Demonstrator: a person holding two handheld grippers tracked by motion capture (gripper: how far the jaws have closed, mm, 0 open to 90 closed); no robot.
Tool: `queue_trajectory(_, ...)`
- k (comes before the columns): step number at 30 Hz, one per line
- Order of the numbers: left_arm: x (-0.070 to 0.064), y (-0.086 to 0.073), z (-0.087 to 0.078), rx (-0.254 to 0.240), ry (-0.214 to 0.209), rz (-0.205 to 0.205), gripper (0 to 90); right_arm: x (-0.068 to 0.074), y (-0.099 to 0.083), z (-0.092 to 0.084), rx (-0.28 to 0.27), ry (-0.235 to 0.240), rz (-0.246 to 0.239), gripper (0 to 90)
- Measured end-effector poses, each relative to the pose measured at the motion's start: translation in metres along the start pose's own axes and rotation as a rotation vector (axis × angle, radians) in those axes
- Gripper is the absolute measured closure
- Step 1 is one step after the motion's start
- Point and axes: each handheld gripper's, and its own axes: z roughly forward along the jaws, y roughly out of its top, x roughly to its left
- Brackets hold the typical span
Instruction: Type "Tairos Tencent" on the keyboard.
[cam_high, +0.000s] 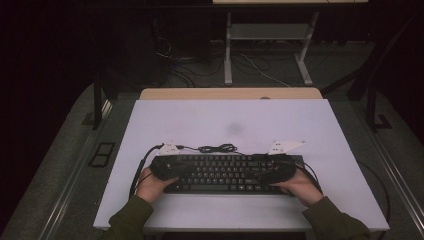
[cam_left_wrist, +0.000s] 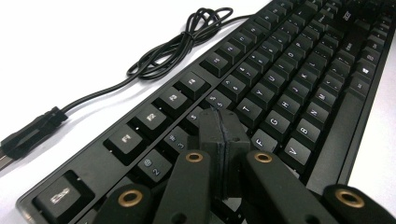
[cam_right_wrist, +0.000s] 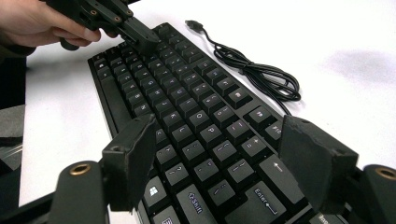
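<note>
Black keyboard (cam_left_wrist: 289, 88) with white key legends, black coiled cable (cam_left_wrist: 182, 44), white table (cam_high: 240, 120). Black left gripper (cam_left_wrist: 223, 116) and right gripper (cam_right_wrist: 217, 154), brass-coloured rivets. Dark green sleeves (cam_high: 127, 217).

Surface: white desk top (cam_high: 235, 117), wooden strip (cam_high: 230, 93) along far edge.
Floor: grey carpet (cam_high: 55, 165), loose cables (cam_high: 255, 67).
Beyond: second table's white legs (cam_high: 228, 50).
Light: dim, dark surroundings.
</note>
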Motion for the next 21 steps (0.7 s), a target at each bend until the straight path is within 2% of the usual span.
queue_trajectory(21,-0.0017,-0.0007,0.0060,0.025,-0.002,0.011,89.0,-0.0003,-0.0001,0.0005,0.003,-0.002,-0.001,27.0)
